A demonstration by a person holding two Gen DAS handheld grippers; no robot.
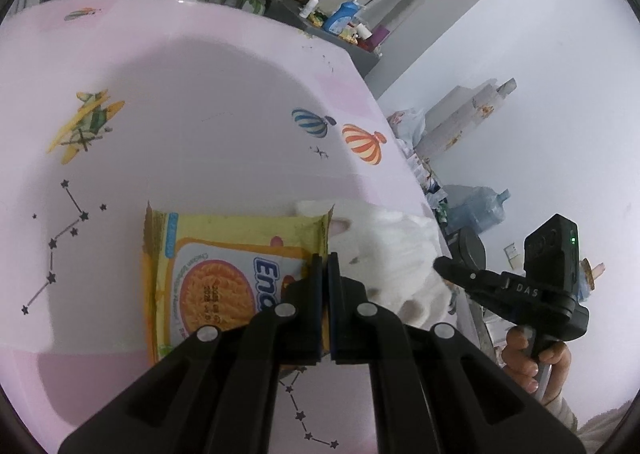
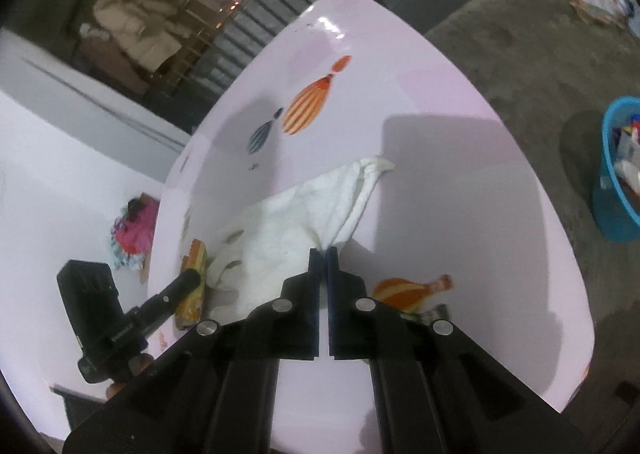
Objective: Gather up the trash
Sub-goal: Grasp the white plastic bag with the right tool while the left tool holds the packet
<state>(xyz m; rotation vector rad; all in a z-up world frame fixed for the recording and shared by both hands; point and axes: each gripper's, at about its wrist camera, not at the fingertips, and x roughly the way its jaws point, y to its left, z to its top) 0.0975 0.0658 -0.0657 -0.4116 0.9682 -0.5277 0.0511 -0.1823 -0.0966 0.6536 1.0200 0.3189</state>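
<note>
A yellow noodle packet lies on the pink table. My left gripper is shut on the packet's right edge. A crumpled white cloth lies just right of the packet. In the right wrist view my right gripper is shut on a fold of the white cloth. The packet shows edge-on at the left there, with the left gripper on it. The right gripper also shows in the left wrist view, at the cloth's right side.
A blue bin holding trash stands on the floor right of the table. The table's edge runs close to the right. Bags and a water jug sit by the wall. A cluttered grey cabinet stands beyond the table.
</note>
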